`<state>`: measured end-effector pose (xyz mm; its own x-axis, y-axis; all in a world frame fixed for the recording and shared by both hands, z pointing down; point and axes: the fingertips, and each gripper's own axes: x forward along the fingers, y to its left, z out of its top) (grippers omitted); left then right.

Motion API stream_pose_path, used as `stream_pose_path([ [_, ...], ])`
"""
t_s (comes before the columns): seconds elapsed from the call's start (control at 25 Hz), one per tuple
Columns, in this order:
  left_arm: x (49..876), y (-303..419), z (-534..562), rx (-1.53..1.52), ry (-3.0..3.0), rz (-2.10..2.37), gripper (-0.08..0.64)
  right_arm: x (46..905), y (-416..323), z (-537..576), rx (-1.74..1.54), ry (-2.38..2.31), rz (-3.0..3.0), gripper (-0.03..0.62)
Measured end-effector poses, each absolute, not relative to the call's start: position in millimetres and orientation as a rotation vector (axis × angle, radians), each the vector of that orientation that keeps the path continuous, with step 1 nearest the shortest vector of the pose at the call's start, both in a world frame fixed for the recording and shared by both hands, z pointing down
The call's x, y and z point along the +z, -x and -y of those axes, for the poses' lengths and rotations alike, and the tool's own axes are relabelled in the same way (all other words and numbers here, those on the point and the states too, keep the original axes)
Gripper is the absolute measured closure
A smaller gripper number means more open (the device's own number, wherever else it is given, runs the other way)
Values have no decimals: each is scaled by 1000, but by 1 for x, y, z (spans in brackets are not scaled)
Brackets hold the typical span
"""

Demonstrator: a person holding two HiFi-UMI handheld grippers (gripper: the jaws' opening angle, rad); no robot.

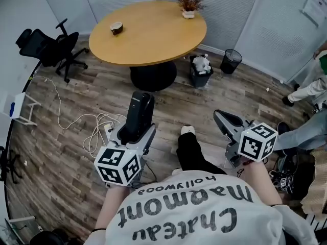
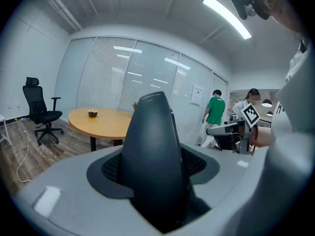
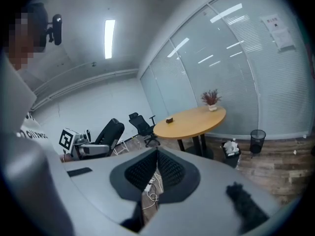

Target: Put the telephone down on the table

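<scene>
My left gripper (image 1: 137, 132) is shut on a black telephone handset (image 1: 139, 114), which stands upright between the pads and pokes out past the jaws. In the left gripper view the telephone (image 2: 152, 151) fills the middle, clamped on both sides by the left gripper (image 2: 155, 165). My right gripper (image 1: 220, 116) hangs to the right, shut with nothing in it; in its own view the pads of the right gripper (image 3: 157, 154) meet at the tips. The round wooden table (image 1: 153, 40) stands some way ahead across the floor, also seen as the table (image 2: 98, 123) and the table (image 3: 192, 119).
On the table sit a small round object (image 1: 116, 28) and a potted plant (image 1: 189, 6). A black office chair (image 1: 48, 47) stands at the left, two bins (image 1: 201, 71) beside the table's foot, and white cables (image 1: 97, 126) lie on the floor. People (image 1: 311, 91) stand at the right.
</scene>
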<state>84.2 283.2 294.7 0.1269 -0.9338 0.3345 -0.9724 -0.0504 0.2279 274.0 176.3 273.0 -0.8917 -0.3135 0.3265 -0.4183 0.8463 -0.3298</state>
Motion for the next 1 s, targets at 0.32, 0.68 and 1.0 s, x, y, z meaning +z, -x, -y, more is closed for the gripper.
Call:
stream_pose_path([
  [0.32, 290, -37, -240, 182, -2017, 1801, 265, 257, -250, -135, 603, -581, 2783, 577],
  [0.68, 298, 4, -191, 268, -2102, 1763, 265, 296, -163, -80, 748, -514, 2788, 577],
  [1.0, 314, 41, -167, 232, -2041, 1711, 265, 295, -88, -43, 739, -441, 2835, 577],
])
